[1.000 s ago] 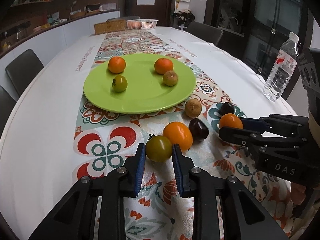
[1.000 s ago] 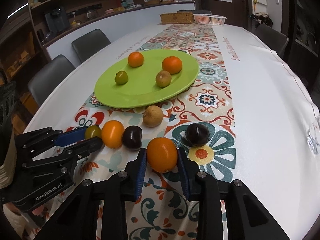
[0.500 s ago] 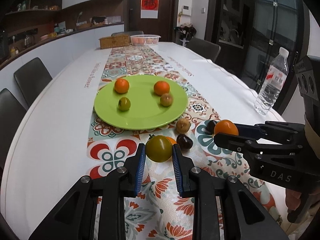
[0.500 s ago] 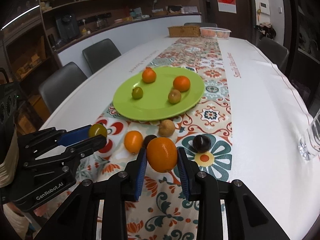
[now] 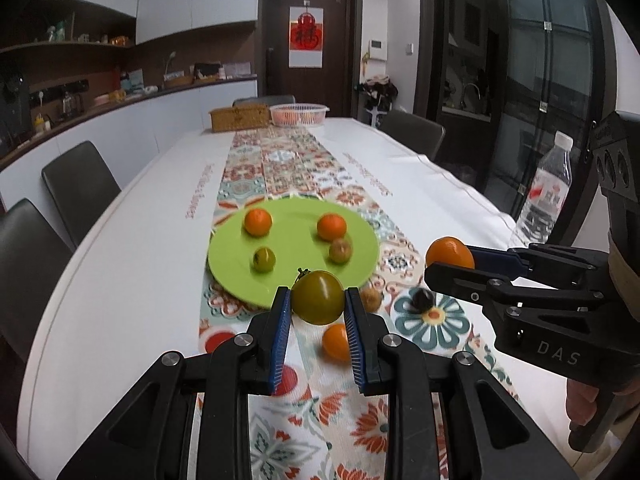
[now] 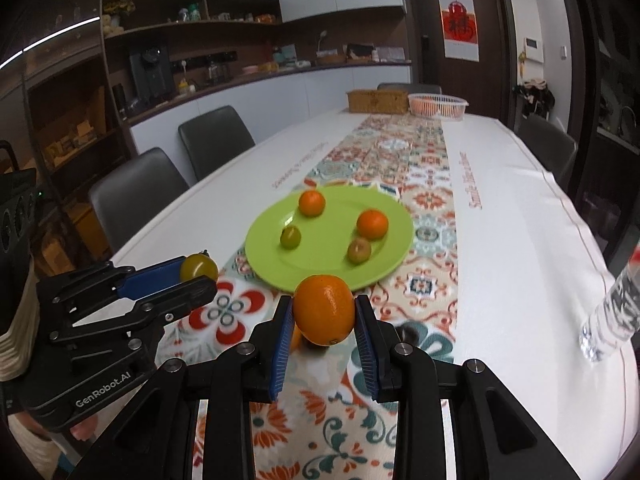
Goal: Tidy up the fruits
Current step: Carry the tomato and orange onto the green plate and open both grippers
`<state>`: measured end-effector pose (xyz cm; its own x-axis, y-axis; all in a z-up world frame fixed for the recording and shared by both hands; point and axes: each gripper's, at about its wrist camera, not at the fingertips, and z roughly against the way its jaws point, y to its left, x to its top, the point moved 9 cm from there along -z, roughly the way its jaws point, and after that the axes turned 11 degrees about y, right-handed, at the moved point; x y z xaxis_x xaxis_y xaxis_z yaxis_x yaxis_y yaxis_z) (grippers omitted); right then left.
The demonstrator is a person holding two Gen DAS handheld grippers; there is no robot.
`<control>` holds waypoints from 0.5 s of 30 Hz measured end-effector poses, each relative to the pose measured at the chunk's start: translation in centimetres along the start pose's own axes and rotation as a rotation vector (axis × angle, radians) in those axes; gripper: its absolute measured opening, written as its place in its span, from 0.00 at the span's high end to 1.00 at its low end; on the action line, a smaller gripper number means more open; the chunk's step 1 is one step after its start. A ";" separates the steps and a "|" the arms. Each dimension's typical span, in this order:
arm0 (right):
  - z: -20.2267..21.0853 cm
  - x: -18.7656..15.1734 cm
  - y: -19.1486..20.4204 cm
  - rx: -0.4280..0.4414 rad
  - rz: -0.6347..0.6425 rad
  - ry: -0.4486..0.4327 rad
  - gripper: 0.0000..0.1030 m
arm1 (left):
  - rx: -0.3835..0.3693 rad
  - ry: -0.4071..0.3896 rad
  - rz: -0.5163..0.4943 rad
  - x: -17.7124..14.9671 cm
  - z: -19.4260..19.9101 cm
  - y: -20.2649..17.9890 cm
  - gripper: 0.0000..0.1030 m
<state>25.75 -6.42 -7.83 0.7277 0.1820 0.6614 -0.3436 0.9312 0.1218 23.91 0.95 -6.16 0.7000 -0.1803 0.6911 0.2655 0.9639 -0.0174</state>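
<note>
My left gripper (image 5: 318,312) is shut on a green tomato (image 5: 317,297) and holds it in the air above the table runner. My right gripper (image 6: 323,316) is shut on an orange (image 6: 324,309), also lifted; it shows in the left wrist view (image 5: 450,254) too. The green plate (image 5: 232,252) lies ahead with two oranges, a small green fruit (image 5: 264,259) and a brownish fruit (image 5: 340,250). On the runner below stay an orange tomato (image 5: 335,342), a brown fruit (image 5: 371,299) and a dark plum (image 5: 423,299).
A water bottle (image 5: 546,194) stands at the table's right edge. A wicker box (image 5: 239,117) and a white basket (image 5: 299,114) stand at the far end. Chairs line both sides of the table.
Both grippers have risen from the table with their fruits and the view has tilted up. The fruits left on the runner now lie well below the fingers.
</note>
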 end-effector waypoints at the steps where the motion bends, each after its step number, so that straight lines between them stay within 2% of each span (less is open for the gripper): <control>1: 0.1 0.3 0.0 -0.001 0.002 -0.008 0.70 | 0.003 -0.009 -0.001 0.4 0.1 0.1 0.74; 10: 0.4 3.8 -0.1 0.015 0.006 -0.061 0.70 | 0.037 -0.062 -0.002 3.2 0.2 1.3 0.74; 15: -0.4 5.8 0.0 0.018 0.026 -0.077 0.69 | 0.046 -0.067 -0.001 4.8 -0.7 2.3 0.74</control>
<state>30.23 -5.26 -4.26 0.6710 0.1803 0.7192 -0.3724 0.9207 0.1167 28.38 2.14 -3.37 0.6537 -0.1693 0.7376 0.2341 0.9721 0.0156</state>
